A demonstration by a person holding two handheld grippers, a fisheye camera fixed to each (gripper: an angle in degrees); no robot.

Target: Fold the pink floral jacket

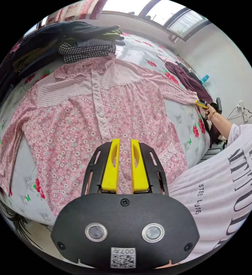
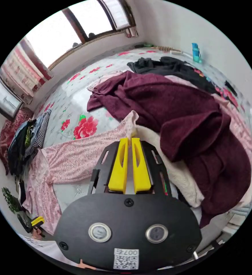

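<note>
The pink floral jacket lies spread buttoned-front up; right gripper pinches its sleeve cuff, left gripper narrowly parted, so folding that sleeve inward looks next.

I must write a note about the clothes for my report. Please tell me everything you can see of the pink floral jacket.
The pink floral jacket lies spread flat, front up, on the flowered bed cover. It looks like thin cotton, with a dotted yoke, a frilled collar and a buttoned placket. Both sleeves reach outward. The left gripper sits over its hem, jaws nearly together. The right gripper is at one cuff, beside a maroon garment.
</note>
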